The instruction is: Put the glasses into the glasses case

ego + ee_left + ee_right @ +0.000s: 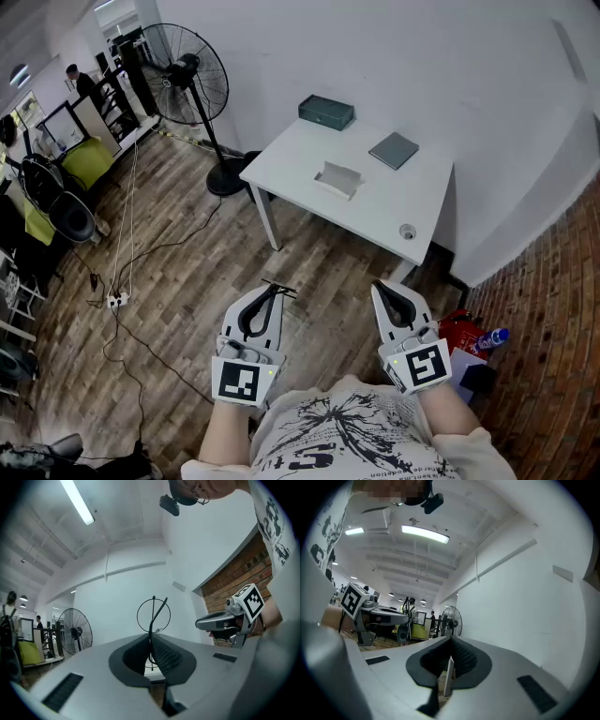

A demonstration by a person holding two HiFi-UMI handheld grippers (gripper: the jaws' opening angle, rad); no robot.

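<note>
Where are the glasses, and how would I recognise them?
Look low in the head view, before the white table, where the person holds two grey claws. The left claw is shut on the glasses: thin black wire with a round rim, sticking past its tips, while the right claw holds nothing.

Thin blk round-rim glasses (153,607), upright & edge-on, pinched in left gripper (150,641) jaws.

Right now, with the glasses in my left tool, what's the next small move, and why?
Probably step toward the white table: the left tool is shut on the glasses but hangs over the floor, well short of what looks like the open case there.
</note>
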